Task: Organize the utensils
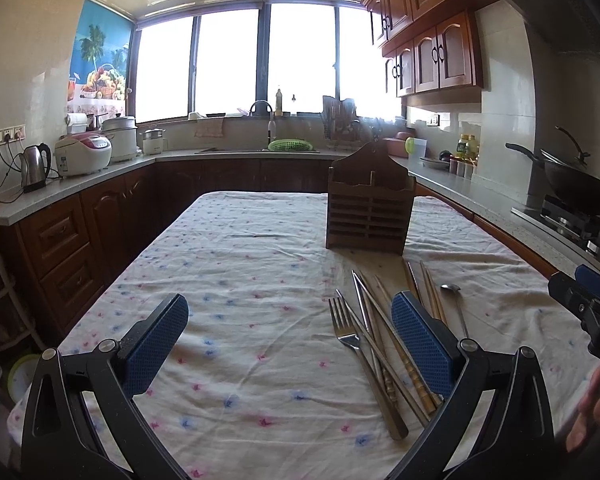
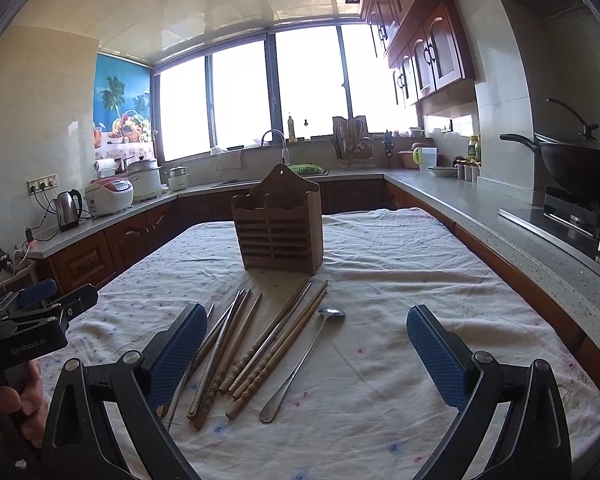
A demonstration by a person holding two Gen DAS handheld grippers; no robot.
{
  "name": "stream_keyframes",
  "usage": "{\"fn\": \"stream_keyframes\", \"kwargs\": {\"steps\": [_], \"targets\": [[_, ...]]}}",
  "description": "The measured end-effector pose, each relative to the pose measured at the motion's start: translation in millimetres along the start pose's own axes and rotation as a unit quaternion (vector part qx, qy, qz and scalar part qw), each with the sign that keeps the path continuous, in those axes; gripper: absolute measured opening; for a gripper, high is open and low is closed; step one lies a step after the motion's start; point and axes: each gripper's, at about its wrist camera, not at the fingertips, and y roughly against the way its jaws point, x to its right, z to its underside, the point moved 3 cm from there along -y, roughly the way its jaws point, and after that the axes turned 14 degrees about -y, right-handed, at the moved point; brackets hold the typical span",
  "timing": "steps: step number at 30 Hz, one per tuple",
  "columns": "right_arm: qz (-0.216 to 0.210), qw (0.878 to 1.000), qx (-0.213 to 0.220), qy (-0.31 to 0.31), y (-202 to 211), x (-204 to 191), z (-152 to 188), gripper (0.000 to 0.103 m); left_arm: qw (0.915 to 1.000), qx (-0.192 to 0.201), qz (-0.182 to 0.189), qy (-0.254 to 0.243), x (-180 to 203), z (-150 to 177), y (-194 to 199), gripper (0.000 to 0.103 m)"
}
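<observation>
A wooden slatted utensil holder point(image 1: 368, 208) point(image 2: 279, 226) stands upright on the cloth-covered table point(image 1: 236, 280). In front of it lie several wooden and metal chopsticks point(image 2: 260, 344) point(image 1: 380, 336), a metal fork point(image 1: 350, 340) and a long metal spoon point(image 2: 304, 360) point(image 1: 456, 304). My left gripper point(image 1: 292, 340) is open and empty above the table, left of the pile. My right gripper point(image 2: 306, 354) is open and empty, low over the spoon and chopsticks. The right gripper also shows in the left wrist view point(image 1: 588, 300), and the left one in the right wrist view point(image 2: 32, 316).
Kitchen counters run around the table. A kettle point(image 1: 34, 166) and rice cookers point(image 1: 84, 154) stand on the left counter, a sink with a green basket point(image 1: 290, 145) at the back, a wok on the stove point(image 1: 576, 188) at the right.
</observation>
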Motion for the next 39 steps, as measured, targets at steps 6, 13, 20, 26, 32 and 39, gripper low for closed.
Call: {"fn": "stream_keyframes", "kwargs": {"steps": [6, 13, 20, 26, 32, 39], "targets": [[-0.002, 1.000, 0.000, -0.004, 0.1, 0.2, 0.7, 0.101, 1.0000, -0.001, 0.003, -0.001, 0.7, -0.5, -1.0, 0.103], [-0.003, 1.000, -0.002, -0.005, -0.4, 0.3, 0.8, 0.101, 1.0000, -0.002, 0.003, -0.003, 1.5, -0.1, -1.3, 0.103], [-0.006, 1.000, -0.007, -0.007, -3.5, 0.5, 0.6, 0.101, 1.0000, -0.006, 0.005, -0.001, 0.2, 0.0, -4.8, 0.103], [-0.008, 1.000, -0.014, -0.011, -8.1, 1.6, -0.6, 0.101, 0.9998, -0.012, 0.012, 0.004, -1.7, 0.8, -10.3, 0.103], [-0.015, 0.999, -0.034, -0.020, -19.0, 2.8, -3.7, 0.101, 0.9985, -0.033, 0.037, 0.024, -8.2, 1.2, -26.0, 0.103], [-0.019, 0.996, -0.073, -0.040, -40.7, 9.5, -5.4, 0.101, 0.9942, -0.074, 0.078, 0.007, -2.9, -1.5, -55.4, 0.103]]}}
